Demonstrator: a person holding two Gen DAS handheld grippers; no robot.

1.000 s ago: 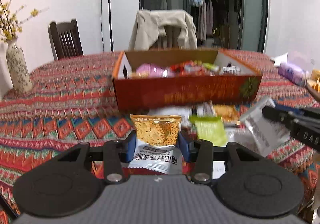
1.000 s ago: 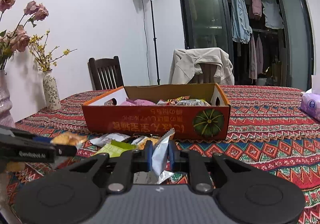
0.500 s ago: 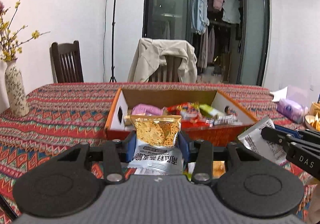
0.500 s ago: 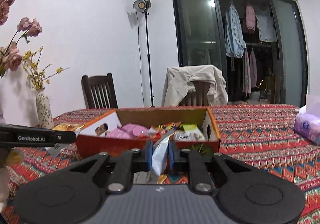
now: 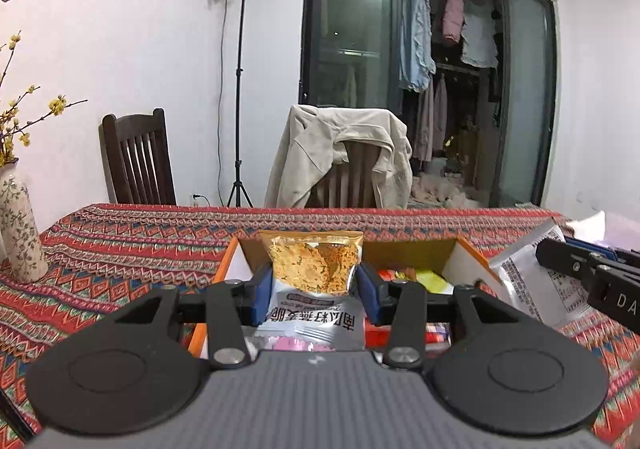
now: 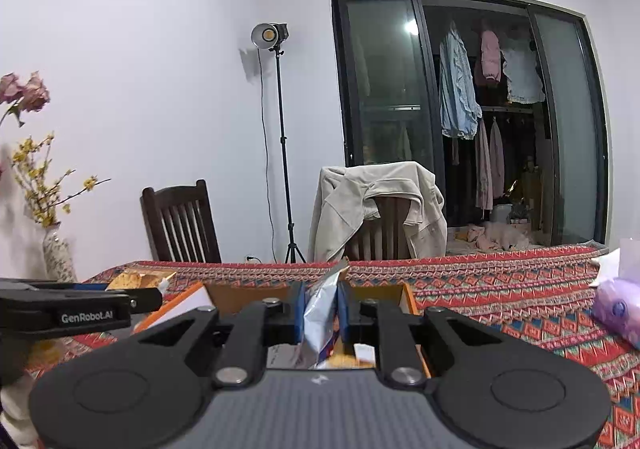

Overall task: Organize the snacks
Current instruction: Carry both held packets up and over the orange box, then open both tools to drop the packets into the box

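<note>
Left gripper (image 5: 314,291) — blue pads pinching an orange-and-silver snack packet (image 5: 314,269), centre frame, above the open cardboard box (image 5: 466,261). Right gripper (image 6: 321,313) — pressed onto a silver packet (image 6: 320,309) held edge-on, lower centre, over the same box on the patterned tablecloth (image 6: 500,297).

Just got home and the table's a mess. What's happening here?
Snacks are being packed into the orange cardboard box on the patterned red tablecloth. The left gripper is clamped on a clear-windowed silver packet of golden crisps, and the right gripper pinches a white foil packet. Both hang above the box, not yet released.
</note>
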